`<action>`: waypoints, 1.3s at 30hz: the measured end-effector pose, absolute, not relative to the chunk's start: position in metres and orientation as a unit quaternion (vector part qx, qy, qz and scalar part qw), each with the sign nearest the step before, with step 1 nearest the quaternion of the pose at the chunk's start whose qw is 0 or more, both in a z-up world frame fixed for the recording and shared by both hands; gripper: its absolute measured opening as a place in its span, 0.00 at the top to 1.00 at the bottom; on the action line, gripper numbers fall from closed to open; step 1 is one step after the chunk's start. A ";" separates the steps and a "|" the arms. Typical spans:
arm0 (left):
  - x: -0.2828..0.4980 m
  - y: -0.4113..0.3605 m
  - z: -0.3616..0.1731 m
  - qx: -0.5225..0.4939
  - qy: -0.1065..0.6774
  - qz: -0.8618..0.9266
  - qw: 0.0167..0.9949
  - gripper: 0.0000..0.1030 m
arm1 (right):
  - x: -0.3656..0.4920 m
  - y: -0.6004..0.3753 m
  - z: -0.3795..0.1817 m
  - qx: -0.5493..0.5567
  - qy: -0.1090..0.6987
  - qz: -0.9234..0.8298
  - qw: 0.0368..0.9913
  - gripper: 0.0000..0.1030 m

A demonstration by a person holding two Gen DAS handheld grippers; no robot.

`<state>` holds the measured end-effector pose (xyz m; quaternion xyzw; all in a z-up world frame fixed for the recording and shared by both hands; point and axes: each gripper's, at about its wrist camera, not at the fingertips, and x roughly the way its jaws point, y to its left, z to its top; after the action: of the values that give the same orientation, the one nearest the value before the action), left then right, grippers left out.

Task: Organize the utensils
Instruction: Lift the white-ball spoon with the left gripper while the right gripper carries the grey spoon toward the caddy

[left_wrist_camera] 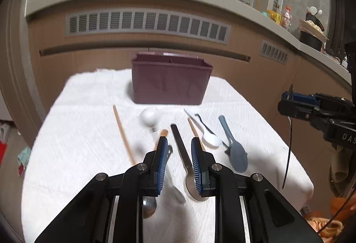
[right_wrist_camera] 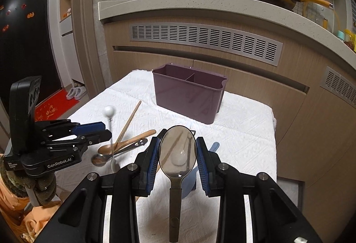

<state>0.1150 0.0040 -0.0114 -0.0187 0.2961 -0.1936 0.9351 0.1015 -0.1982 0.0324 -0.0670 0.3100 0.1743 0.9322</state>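
A purple two-compartment utensil box [left_wrist_camera: 170,80] [right_wrist_camera: 189,93] stands at the far side of a white cloth. In front of it lie several utensils: a chopstick [left_wrist_camera: 123,134], a white ladle [left_wrist_camera: 148,119], a black-handled steel spoon [left_wrist_camera: 184,156], a white spoon [left_wrist_camera: 208,134] and a grey-blue spoon [left_wrist_camera: 235,149]. My left gripper [left_wrist_camera: 178,149] [right_wrist_camera: 104,129] is open and empty above the black-handled spoon. My right gripper [right_wrist_camera: 178,147] [left_wrist_camera: 289,100] is shut on the bowl of a large steel spoon [right_wrist_camera: 177,151], held in the air with its handle pointing back.
The white cloth [left_wrist_camera: 89,154] covers a small table that drops off on all sides. Wooden cabinets with vents [right_wrist_camera: 204,37] stand right behind the box. A wooden spoon [right_wrist_camera: 131,139] and a steel spoon [right_wrist_camera: 100,159] lie at the left.
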 end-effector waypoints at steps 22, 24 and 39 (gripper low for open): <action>0.252 0.006 -0.075 -0.046 0.484 -0.063 0.872 0.65 | 0.106 -0.193 0.030 -0.067 0.311 0.179 0.931 0.70; 0.250 -0.002 -0.082 -0.021 0.481 -0.062 0.874 0.78 | 0.107 -0.193 0.029 -0.066 0.312 0.179 0.931 0.70; 0.119 0.004 0.052 0.005 0.228 -0.128 0.965 0.79 | 0.099 -0.202 0.051 -0.050 0.281 0.175 0.942 0.70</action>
<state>0.1195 0.0037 0.0520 0.0053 0.2279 -0.1283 0.9652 0.0994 -0.2021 0.0506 -0.0500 0.2815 0.1747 0.9422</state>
